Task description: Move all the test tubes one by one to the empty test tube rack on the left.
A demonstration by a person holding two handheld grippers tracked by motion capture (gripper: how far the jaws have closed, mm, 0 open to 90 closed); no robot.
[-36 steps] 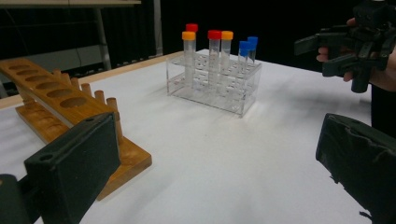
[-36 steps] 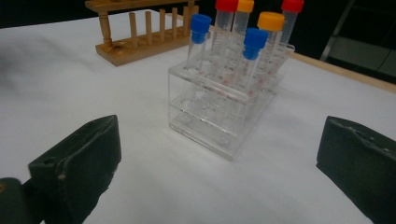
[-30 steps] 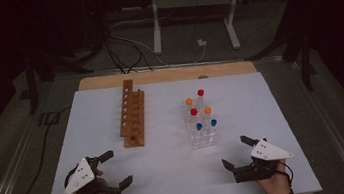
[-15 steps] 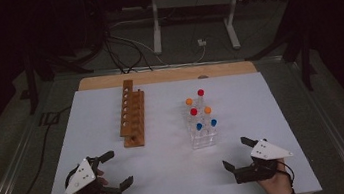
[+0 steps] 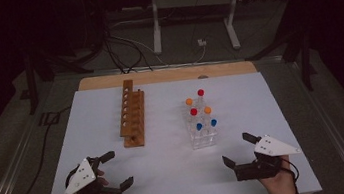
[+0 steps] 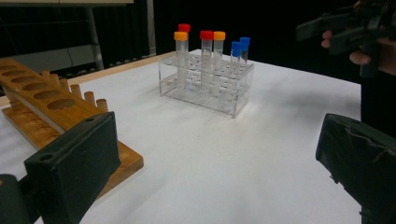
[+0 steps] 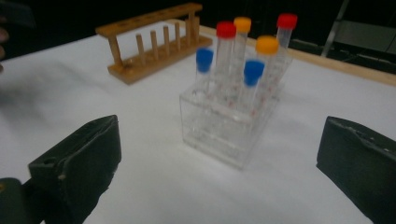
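A clear plastic rack (image 5: 202, 132) stands right of the table's middle and holds several tubes capped red, orange and blue (image 6: 206, 35). Left of it lies an empty wooden tube rack (image 5: 132, 115). My left gripper (image 5: 119, 169) rests near the front left edge, open, with nothing between its jaws. At the front right my right gripper (image 5: 236, 149) is also open and empty. In the left gripper view the open gripper (image 6: 215, 163) faces the clear rack (image 6: 205, 88). In the right gripper view the open gripper (image 7: 217, 158) frames the same rack (image 7: 224, 130) close ahead.
A white sheet (image 5: 170, 178) covers the wooden table (image 5: 167, 75). The wooden rack (image 6: 42, 102) runs beside my left jaw and stands farther off as the wooden rack (image 7: 154, 42). Metal stand legs (image 5: 156, 28) and cables (image 5: 118, 48) lie on the dark floor behind.
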